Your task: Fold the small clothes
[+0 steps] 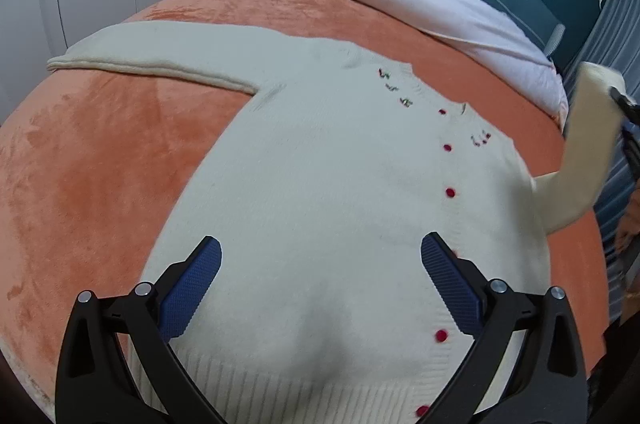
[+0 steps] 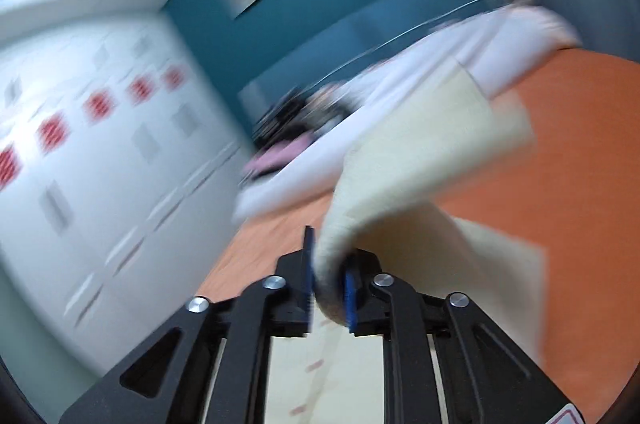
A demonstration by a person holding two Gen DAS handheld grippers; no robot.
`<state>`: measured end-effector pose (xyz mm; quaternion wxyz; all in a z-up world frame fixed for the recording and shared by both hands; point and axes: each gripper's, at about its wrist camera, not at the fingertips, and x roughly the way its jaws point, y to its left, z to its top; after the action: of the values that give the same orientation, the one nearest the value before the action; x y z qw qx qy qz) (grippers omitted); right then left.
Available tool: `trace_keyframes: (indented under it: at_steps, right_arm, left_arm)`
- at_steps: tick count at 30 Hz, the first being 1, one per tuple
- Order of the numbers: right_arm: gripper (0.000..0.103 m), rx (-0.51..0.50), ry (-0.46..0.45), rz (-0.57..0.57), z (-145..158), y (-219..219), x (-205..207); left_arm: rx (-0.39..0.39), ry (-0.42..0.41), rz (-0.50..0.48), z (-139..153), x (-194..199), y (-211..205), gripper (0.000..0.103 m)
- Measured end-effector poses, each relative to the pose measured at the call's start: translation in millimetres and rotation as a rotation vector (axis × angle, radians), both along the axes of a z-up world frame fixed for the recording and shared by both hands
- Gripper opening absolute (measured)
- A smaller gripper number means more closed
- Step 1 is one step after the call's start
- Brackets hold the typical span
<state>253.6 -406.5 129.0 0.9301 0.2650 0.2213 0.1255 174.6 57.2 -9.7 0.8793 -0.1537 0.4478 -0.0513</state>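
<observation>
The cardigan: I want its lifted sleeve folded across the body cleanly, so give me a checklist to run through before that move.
1. Right gripper clamped on the sleeve cuff: ok.
2. Sleeve lifted clear of the orange blanket: ok.
3. Cardigan body lying flat: ok.
4. Left gripper open and empty above the hem: ok.
5. Other sleeve spread out flat: ok.
6. How firmly the cuff is held: cannot tell, right wrist view is blurred.
</observation>
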Motion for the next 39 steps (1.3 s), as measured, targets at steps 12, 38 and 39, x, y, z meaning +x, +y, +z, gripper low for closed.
trace_keyframes:
  at_steps: [12,38,39]
  right_arm:
    - [0.046,0.106,0.416,-0.129,-161,-4,-56]
    - [0.009,0.010,0.464,-0.287,-197,-40,-26]
    - [0.010,0.000,0.469,-0.288,-189,-42,-29]
  left_arm:
    - [-0.304,0.124,0.032,-55,159,-34,0.098]
    - [-0.217,0.024,0.001,-93,204,-57,0.013]
    - [-0.208,0.006,-0.010,-94,198,-57,0.014]
